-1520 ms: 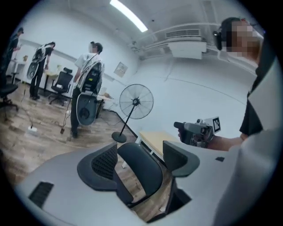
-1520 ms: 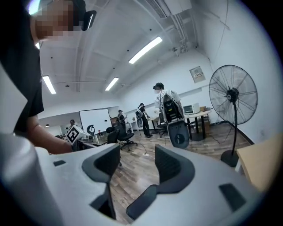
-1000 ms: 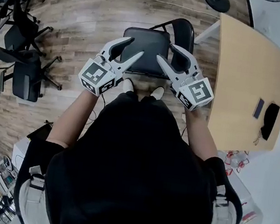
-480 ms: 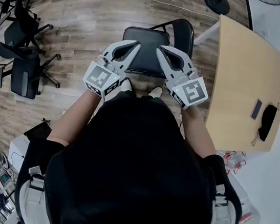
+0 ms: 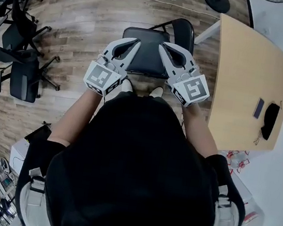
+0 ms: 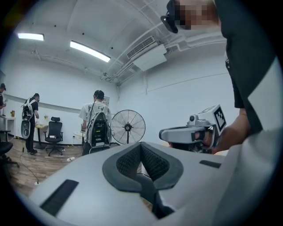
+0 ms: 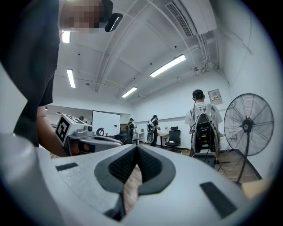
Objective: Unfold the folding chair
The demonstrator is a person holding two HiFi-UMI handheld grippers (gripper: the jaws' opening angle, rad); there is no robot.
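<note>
Both grippers clenched and empty over the opened folding chair.

The folding chair (image 5: 148,53) stands on the wooden floor (image 5: 86,21) just beyond the person's feet, with its dark seat flat and its backrest at the far right. The left gripper (image 5: 137,41) and the right gripper (image 5: 161,46) are held side by side over the seat's left and right edges, tips angled toward each other. Each has its jaws pressed together on nothing. A light wooden surface (image 5: 245,82) lies to the chair's right.

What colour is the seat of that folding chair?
Black. The chair seat shows best in the head view.
</note>
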